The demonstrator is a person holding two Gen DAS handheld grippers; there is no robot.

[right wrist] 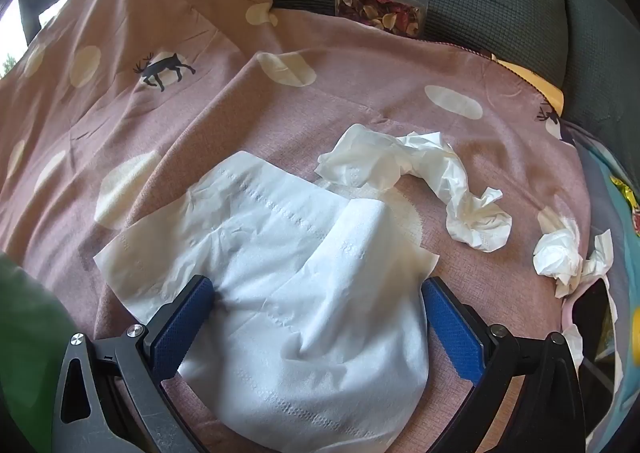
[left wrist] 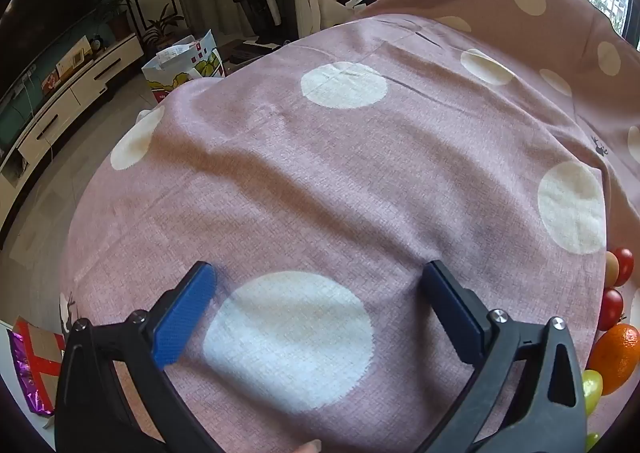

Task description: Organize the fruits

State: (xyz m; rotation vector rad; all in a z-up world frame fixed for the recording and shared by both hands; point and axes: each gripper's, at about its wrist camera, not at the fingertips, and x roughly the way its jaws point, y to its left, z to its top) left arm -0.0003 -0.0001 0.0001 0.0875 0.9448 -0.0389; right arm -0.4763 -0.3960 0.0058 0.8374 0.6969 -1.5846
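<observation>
Two claws gape empty: fruits [left wrist: 614,349] lie right of left claw [left wrist: 320,273]; right claw [right wrist: 318,285] straddles tissue [right wrist: 304,293].

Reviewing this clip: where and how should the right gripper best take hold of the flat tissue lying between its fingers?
Probably at the raised fold running down the middle of the flat tissue, coming straight down from above. The right gripper is open and already straddles the sheet; the rest lies flat on the cloth, offering little to pinch.
</observation>
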